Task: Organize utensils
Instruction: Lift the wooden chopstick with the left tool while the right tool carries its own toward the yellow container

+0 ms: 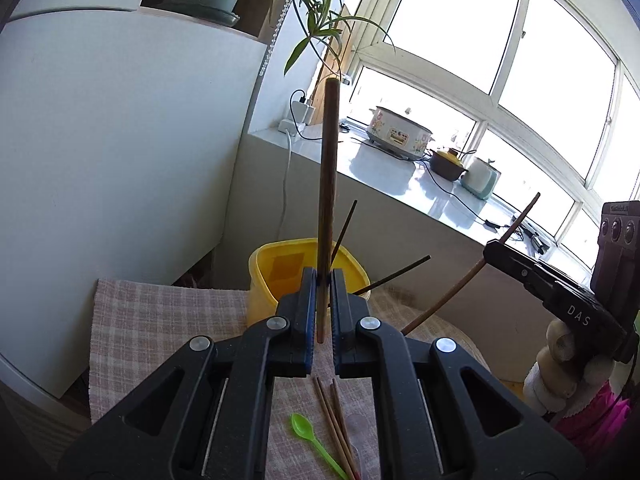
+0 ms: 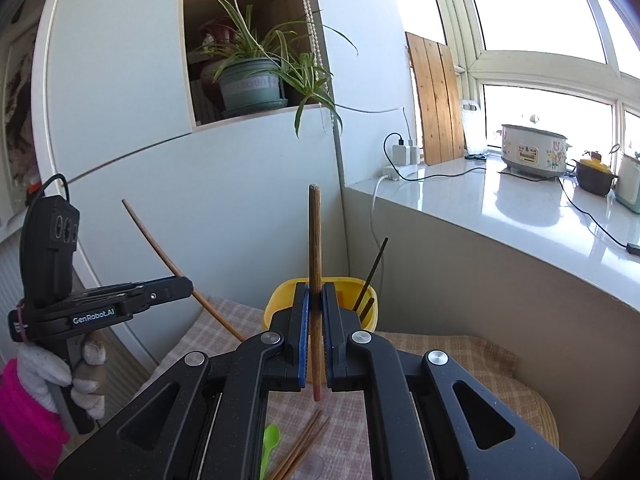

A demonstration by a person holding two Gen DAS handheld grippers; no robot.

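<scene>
My left gripper (image 1: 322, 276) is shut on a brown wooden chopstick (image 1: 328, 184) that stands upright above the checked cloth. My right gripper (image 2: 315, 292) is shut on another brown chopstick (image 2: 315, 248), also upright. A yellow tub (image 1: 280, 268) stands just beyond both grippers and holds two dark chopsticks (image 1: 394, 274); it also shows in the right wrist view (image 2: 280, 300). Loose brown chopsticks (image 1: 334, 424) and a green plastic spoon (image 1: 306, 432) lie on the cloth below the grippers. Each gripper shows in the other's view, the right one (image 1: 496, 250) and the left one (image 2: 180, 286).
A white cabinet (image 1: 120, 140) stands to the left with a potted plant (image 2: 252, 80) in its niche. A grey counter (image 2: 500, 208) to the right carries a flowered cooker (image 2: 534, 150), a brown pot (image 2: 594, 178), cables and chargers. A clear spoon (image 1: 358, 432) lies by the chopsticks.
</scene>
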